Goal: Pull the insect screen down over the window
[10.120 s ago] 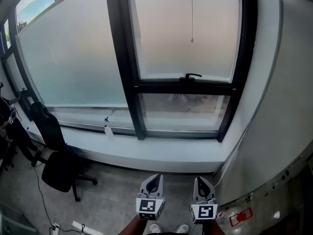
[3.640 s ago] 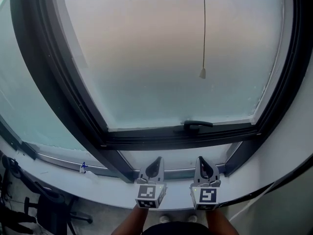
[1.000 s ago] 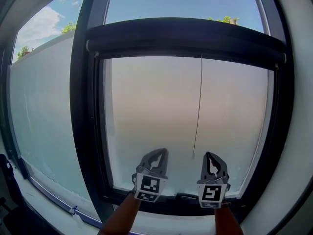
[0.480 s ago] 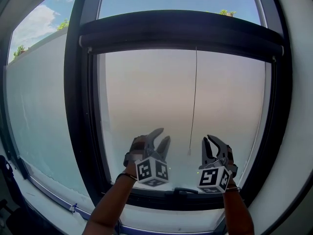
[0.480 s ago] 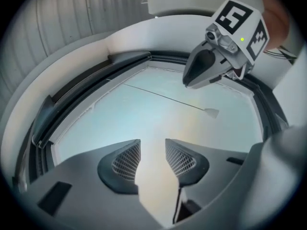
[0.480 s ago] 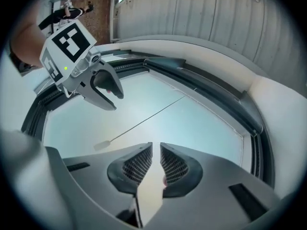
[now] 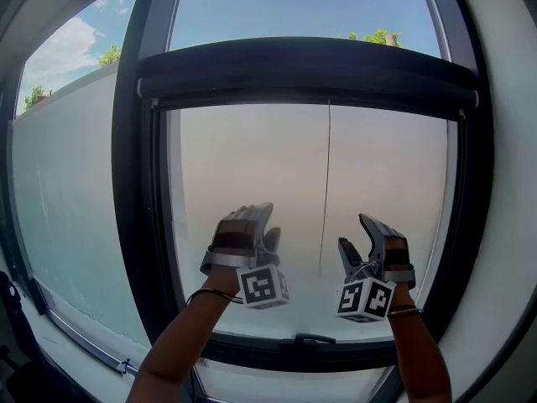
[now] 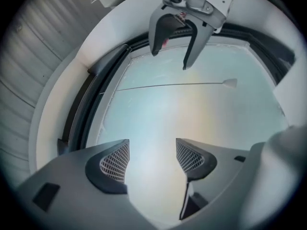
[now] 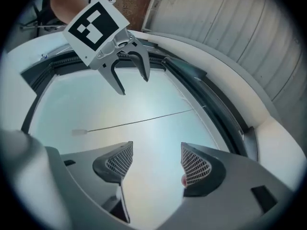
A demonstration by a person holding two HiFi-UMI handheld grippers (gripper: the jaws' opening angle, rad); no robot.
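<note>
The insect screen is rolled up inside a dark cassette (image 7: 310,67) across the top of the window frame. Its thin pull cord (image 7: 325,183) hangs down the frosted pane to a small end piece (image 7: 319,273). My left gripper (image 7: 258,225) is raised left of the cord and my right gripper (image 7: 357,235) right of it, both near its lower end. Both are opening their jaws, with nothing between them. In the left gripper view, my left gripper (image 8: 152,158) faces the cord (image 8: 168,85) and the right gripper (image 8: 169,59). In the right gripper view, my right gripper (image 9: 157,163) faces the cord (image 9: 139,122) and the left gripper (image 9: 134,84).
A black window handle (image 7: 310,340) sits on the lower frame bar below the grippers. A thick dark mullion (image 7: 138,183) stands to the left, with a second frosted pane (image 7: 67,200) beyond it. A white wall (image 7: 512,225) borders the window on the right.
Both grippers have risen along the pane and turned inward toward the cord. Their jaws, shut a second ago, now stand apart. The cord hangs as before.
</note>
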